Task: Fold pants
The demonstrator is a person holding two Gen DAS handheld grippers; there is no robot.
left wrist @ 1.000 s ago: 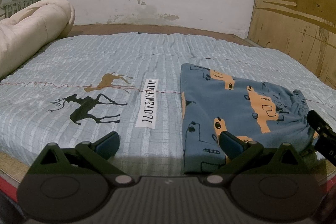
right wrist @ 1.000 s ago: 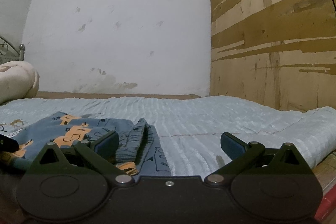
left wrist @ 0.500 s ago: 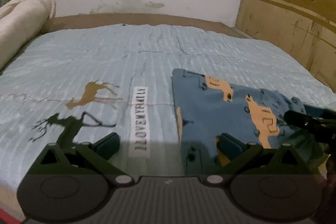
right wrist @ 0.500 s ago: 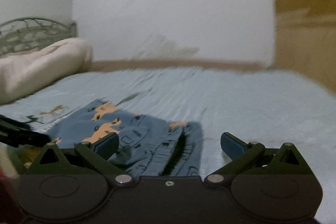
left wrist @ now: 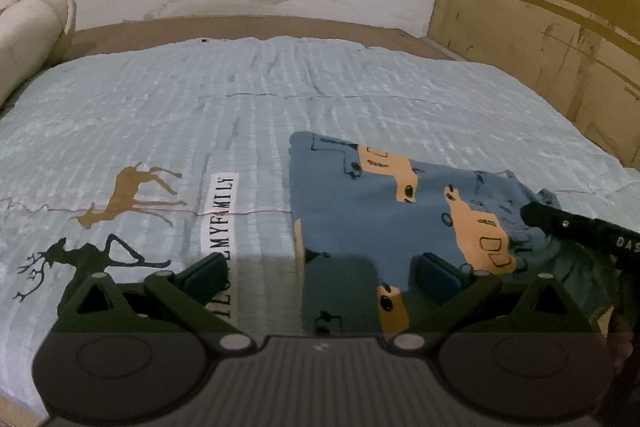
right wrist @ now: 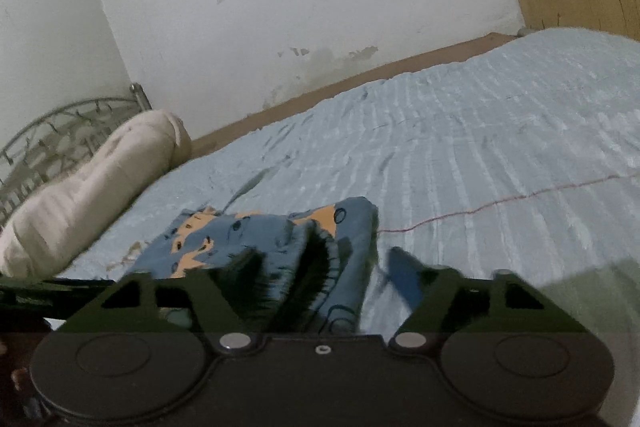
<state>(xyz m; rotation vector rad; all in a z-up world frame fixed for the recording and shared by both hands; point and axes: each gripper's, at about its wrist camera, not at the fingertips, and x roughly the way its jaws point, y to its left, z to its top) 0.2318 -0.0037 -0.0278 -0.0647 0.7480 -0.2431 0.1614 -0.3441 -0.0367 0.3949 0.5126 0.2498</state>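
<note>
Left jaws: your left gripper (left wrist: 316, 277) is holding its jaws wide open. Nothing is sitting between them.

Left fingers: one blue pad (left wrist: 438, 273) is hanging over the near part of the pants. The other pad is hanging over the bed cover, by the word strip.

Right jaws: your right gripper (right wrist: 320, 267) is also staying open-mouthed, with a wide gap. The gathered waist end of the pants is lying in that gap. The view is blurry here, so you cannot tell if a pad is touching the cloth.

Right gripper from the side: its dark arm (left wrist: 580, 231) is poking in at the right edge of the left camera view, over the waist end.

Pants: the pants (left wrist: 400, 211) are lying folded flat on the right half of the bed. They are blue with orange trucks on them.

Bed: the bed (left wrist: 240, 115) is wearing a light blue striped cover.

Pictures on the cover: a brown deer (left wrist: 132, 195), a black deer (left wrist: 76, 263) and a white word strip (left wrist: 220, 219) are sitting just left of the pants.

Rolled blanket: a cream blanket roll (right wrist: 92, 187) is lying along the far left side of the bed.
</note>
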